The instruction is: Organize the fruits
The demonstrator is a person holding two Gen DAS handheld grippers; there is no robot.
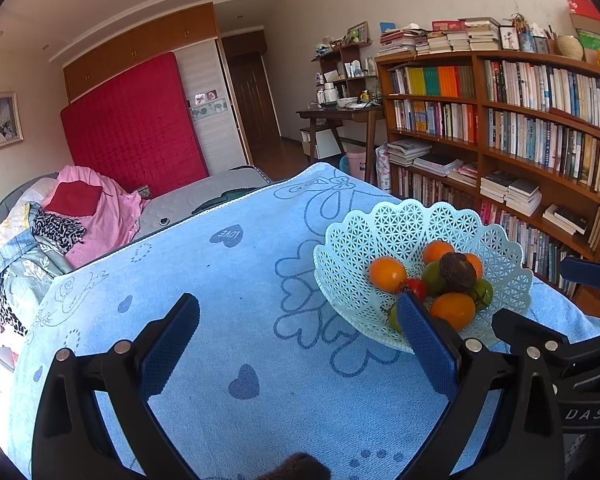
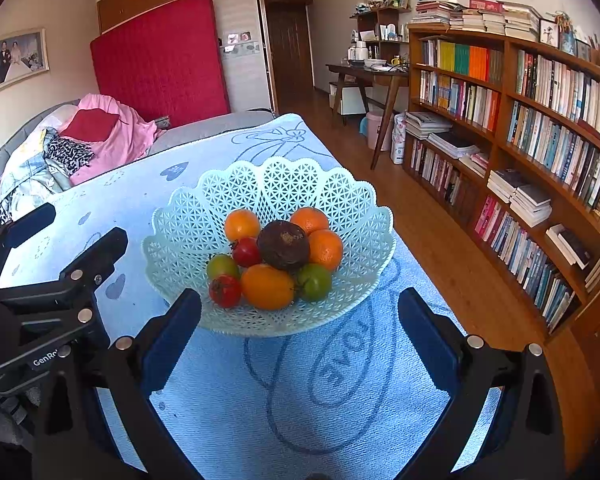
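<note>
- Nearest, the left gripper (image 1: 300,320) hangs spread wide and empty over the blue cloth (image 1: 228,360); the right gripper (image 2: 300,312) is likewise spread, gripping nothing.
- The fruit basket (image 2: 276,184) sits on the cloth's right side, just beyond the right gripper's fingertips.
- Only the right wrist view shows all the fruit: oranges (image 2: 242,224), red tomatoes (image 2: 225,290), green ones (image 2: 314,281) and a dark fruit (image 2: 283,244) on top.
- Far off, a bookshelf (image 1: 540,152) on the right and a red mattress (image 1: 136,128) at the back.
</note>
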